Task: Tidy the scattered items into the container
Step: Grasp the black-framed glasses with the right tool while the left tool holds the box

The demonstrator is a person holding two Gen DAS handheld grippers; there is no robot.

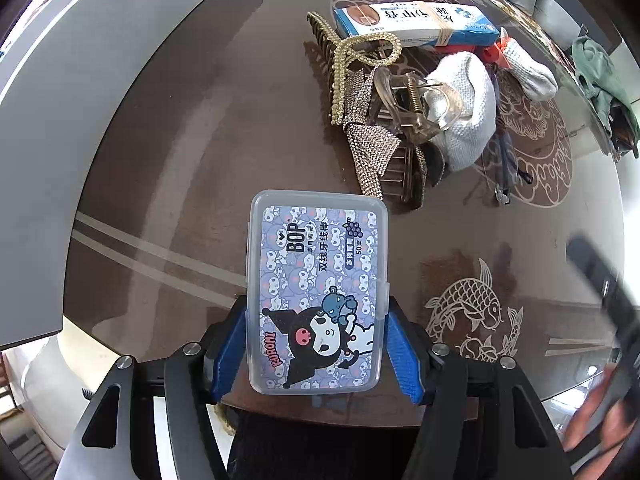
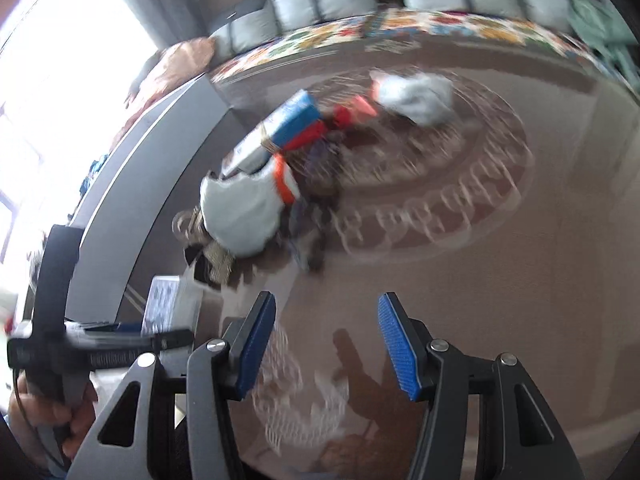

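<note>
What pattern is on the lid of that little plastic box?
The plastic box has a lilac cartoon print with a black-hooded character, clearest in the left wrist view.

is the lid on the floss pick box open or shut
Shut: the floss pick box has its clear lid flat and flush all round, held between the left tongs.

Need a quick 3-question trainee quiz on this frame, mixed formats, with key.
1. True or false: the left tongs are shut on the clear plastic floss-pick box.
2. Multiple choice: the right tongs are A) shut on a sock, B) open with nothing between the pads, C) shut on the blue-and-white carton.
3. Fill in: the blue-and-white carton is bound with a rubber ____.

Key: 1 true. 2 B. 3 band. Also lying on the brown table: a white knit sock and a rhinestone hair clip.
</note>
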